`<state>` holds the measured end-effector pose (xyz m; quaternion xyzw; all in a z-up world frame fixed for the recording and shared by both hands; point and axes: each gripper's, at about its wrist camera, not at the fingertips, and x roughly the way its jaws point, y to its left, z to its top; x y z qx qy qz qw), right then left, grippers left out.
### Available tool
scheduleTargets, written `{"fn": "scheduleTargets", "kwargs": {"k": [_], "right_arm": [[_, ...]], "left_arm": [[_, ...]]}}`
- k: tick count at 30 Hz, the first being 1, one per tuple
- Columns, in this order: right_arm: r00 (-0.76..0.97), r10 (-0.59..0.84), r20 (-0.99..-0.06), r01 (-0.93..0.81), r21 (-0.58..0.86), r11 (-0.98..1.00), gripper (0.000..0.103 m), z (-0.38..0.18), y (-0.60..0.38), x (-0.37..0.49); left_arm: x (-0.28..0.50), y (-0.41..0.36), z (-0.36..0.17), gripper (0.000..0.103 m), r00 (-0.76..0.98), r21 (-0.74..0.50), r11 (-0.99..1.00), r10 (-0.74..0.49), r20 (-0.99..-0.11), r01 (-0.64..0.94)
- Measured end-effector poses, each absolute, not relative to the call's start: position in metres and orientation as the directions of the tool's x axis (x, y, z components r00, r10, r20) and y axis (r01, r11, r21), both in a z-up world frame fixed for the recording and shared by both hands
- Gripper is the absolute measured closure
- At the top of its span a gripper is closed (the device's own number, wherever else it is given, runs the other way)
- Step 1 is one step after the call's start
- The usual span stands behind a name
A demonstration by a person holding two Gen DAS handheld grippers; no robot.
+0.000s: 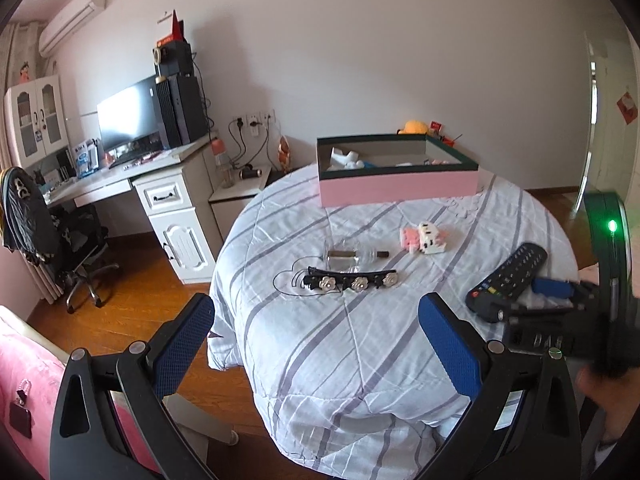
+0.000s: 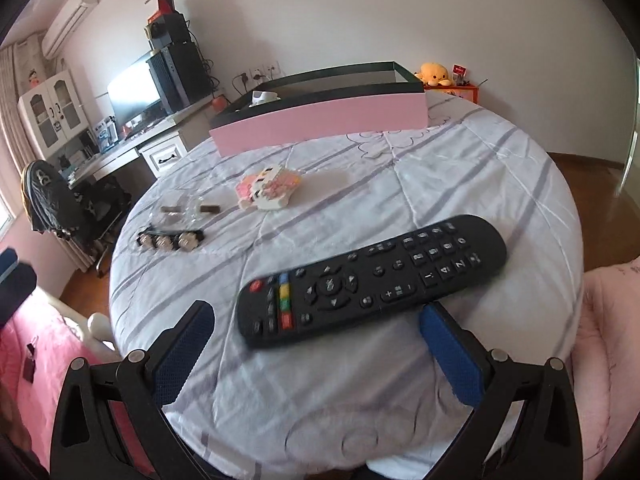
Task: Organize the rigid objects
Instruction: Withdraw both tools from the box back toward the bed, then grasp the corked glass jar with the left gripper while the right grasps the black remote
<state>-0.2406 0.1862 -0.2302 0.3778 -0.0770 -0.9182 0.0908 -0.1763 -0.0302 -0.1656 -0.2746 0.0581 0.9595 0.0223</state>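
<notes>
A black remote (image 2: 372,280) lies on the striped bed cover (image 2: 360,184), just ahead of my right gripper (image 2: 316,314). That gripper is open, and the remote's edge overlaps its right fingertip. In the left wrist view the remote (image 1: 508,276) is at the right, with a blue finger (image 1: 554,287) of the right gripper at its near end. My left gripper (image 1: 316,308) is open and holds nothing, short of a black hair clip with flowers (image 1: 352,282). Beyond the clip lie a clear bottle (image 1: 356,256) and a pink-and-white block toy (image 1: 424,238). A pink box (image 1: 400,188) at the far side holds small items.
The bed drops off to a wooden floor (image 1: 152,292) on the left. A white desk (image 1: 172,196) with a monitor and an office chair (image 1: 60,240) stand further left. Pink bedding (image 2: 608,320) is at the right, and a yellow plush (image 2: 434,73) sits behind the box.
</notes>
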Motion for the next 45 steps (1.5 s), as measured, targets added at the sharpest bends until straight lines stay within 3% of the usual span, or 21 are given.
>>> {"fn": "scheduleTargets", "kwargs": {"k": [9,16,18,22,24,30,45], "right_arm": [[-0.661,-0.237,-0.712,0.144,0.19,-0.971,0.0,-0.226,0.178,-0.296],[-0.688,-0.166,-0.707,0.166,0.069,-0.984,0.0,-0.228,0.169,-0.278],[-0.701,-0.177,-0.691,0.205,0.043,-0.978,0.013,-0.23,0.168,-0.27],[-0.692,-0.177,-0.7,0.228,0.021,-0.974,0.025,-0.231,0.178,-0.271],[-0.7,-0.158,-0.696,0.21,0.011,-0.978,0.036,-0.227,0.188,-0.272],[-0.71,-0.124,-0.693,0.164,0.008,-0.986,0.038,-0.223,0.221,-0.292],[-0.709,-0.192,-0.678,0.189,0.08,-0.979,0.037,-0.218,0.232,-0.324]], "left_arm": [[-0.206,-0.033,-0.183,0.0,-0.818,0.077,-0.995,0.012,-0.575,-0.069],[-0.217,-0.037,-0.188,0.0,-0.807,0.054,-0.996,0.024,-0.591,-0.07],[-0.22,-0.035,-0.19,0.0,-0.8,0.049,-0.996,0.032,-0.599,-0.077],[-0.223,-0.033,-0.192,0.0,-0.796,0.049,-0.995,0.036,-0.604,-0.082],[-0.225,-0.033,-0.193,0.0,-0.791,0.04,-0.996,0.037,-0.611,-0.078],[-0.237,-0.036,-0.201,0.0,-0.774,0.011,-0.998,0.035,-0.632,-0.054],[-0.292,-0.023,-0.214,0.0,-0.739,0.021,-0.999,0.008,-0.674,-0.03]]}}
